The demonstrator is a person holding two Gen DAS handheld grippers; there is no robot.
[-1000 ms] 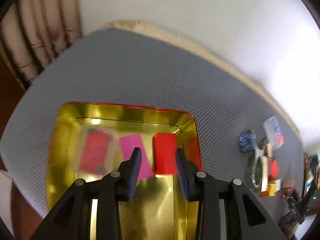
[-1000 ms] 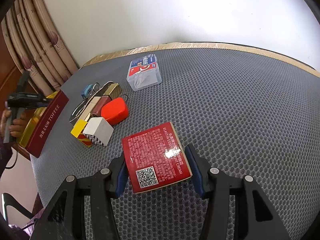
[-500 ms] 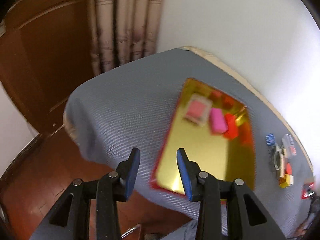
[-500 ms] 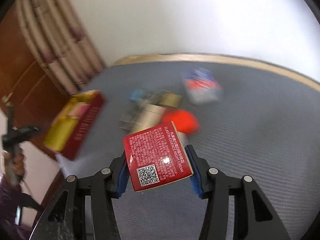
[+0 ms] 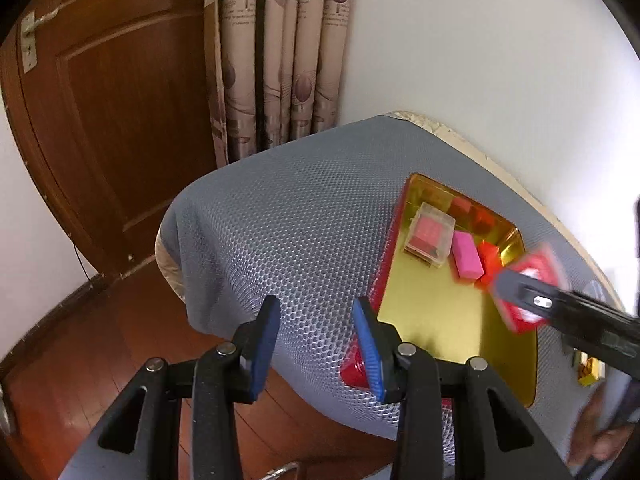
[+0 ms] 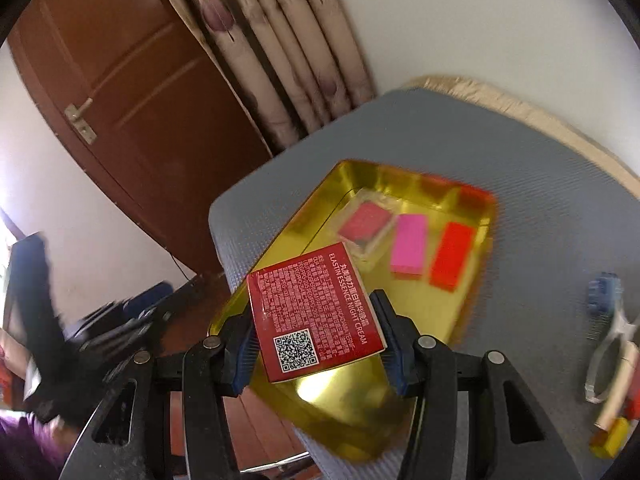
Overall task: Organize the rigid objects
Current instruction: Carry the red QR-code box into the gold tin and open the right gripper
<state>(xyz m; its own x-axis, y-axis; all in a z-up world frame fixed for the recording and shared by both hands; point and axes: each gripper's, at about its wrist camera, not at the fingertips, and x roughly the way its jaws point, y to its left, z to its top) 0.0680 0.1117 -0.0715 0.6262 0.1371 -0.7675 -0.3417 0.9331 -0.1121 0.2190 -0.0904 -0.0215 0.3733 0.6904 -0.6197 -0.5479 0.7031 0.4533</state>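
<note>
Red box (image 6: 316,312) clamped flat between the pads of the right gripper (image 6: 318,344), printed face up, long axis running away from the jaws toward the far right. Held above the near end of the gold tin (image 6: 486,216), apart from its floor. Directly ahead in the tin: bare gold bottom; beyond it, at the far end, a row of three things side by side — clear case (image 6: 366,222) on the left, pink block (image 6: 408,246) in the middle, orange block (image 6: 452,254) on the right, all lying with long axes along the tin. Open floor nearer than that row looks wide enough for the box, probably best set down lengthwise, parallel to the blocks.

Left gripper (image 5: 316,338) empty, jaws partly apart, nothing between them, hanging over the grey mat (image 5: 288,220) just left of the tin's near left corner. Right gripper clearly the nearer to the free spot. More loose items left on the mat to the right of the tin, among them a yellow piece (image 6: 610,440).
</note>
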